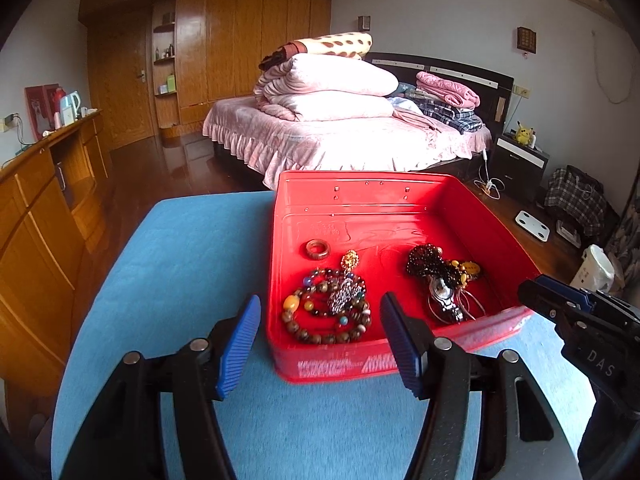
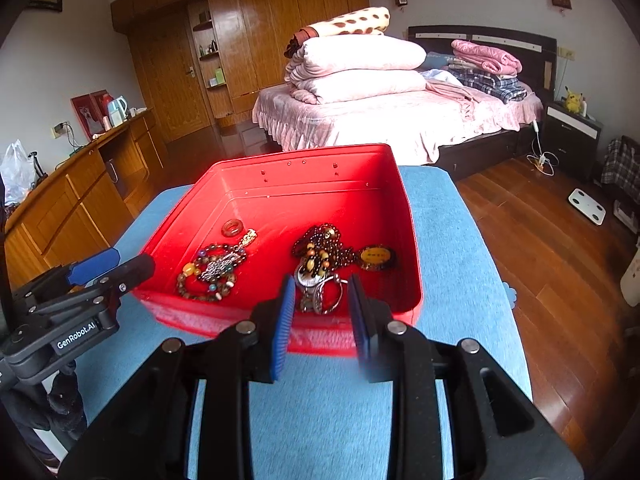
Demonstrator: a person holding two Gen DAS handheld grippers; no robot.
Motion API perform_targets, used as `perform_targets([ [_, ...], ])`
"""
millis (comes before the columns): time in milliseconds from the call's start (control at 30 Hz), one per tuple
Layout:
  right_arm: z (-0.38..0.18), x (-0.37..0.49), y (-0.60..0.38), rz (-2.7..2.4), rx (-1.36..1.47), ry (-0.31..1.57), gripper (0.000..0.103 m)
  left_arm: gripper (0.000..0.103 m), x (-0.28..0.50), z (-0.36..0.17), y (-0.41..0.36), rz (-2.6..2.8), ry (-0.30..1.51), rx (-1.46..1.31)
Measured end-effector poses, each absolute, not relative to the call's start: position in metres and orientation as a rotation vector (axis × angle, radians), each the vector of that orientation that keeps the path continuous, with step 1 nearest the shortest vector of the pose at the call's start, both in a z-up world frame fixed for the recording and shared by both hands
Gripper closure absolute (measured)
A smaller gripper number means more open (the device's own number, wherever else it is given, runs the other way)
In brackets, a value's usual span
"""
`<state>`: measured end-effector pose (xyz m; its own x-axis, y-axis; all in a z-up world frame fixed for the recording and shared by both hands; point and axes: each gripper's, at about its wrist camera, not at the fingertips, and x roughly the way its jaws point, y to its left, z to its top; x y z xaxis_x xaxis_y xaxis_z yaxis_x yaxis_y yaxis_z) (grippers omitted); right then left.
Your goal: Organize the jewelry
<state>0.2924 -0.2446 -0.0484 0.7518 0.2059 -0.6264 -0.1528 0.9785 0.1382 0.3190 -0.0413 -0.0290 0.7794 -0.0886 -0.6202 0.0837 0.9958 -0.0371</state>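
Red tray (image 1: 400,208) on blue counter (image 1: 180,260); bead bracelets (image 1: 326,308) at 7 o'clock inside, watch (image 2: 310,280) at 5 o'clock. Left tongs (image 1: 320,344) wide, empty; right tongs (image 2: 320,316) narrow, empty. Judged light, limp, tangle-prone; best pinched by single strand.

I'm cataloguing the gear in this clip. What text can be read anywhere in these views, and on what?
"GenRobot.AI": on the left gripper, on its body's side.
"DAS": on the right gripper, on its black body; possibly part of a longer word.
White print on the red box, front wall: too blurred to read.
Yellow oval pendant: marking too small.
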Motion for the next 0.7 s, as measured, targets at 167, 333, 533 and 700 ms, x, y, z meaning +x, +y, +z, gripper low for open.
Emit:
perform_targets([
  [167,-0.041,0.259,-0.243,0.191,0.079,0.647,0.073,0.040,0.287,-0.021,-0.036,-0.097,0.629,-0.020],
  [333,-0.033,0.223,-0.238,0.169,0.067,0.601,0.056,0.028,0.252,-0.011,-0.033,-0.094,0.568,-0.015],
  [533,-0.013,0.179,-0.230,0.166,0.024,0.498,0.014,0.019,0.212,0.002,-0.028,-0.094,0.504,-0.011],
  [700,0.006,0.150,-0.230,0.172,0.015,0.429,0.007,0.011,0.177,0.018,-0.018,-0.085,0.425,-0.014],
])
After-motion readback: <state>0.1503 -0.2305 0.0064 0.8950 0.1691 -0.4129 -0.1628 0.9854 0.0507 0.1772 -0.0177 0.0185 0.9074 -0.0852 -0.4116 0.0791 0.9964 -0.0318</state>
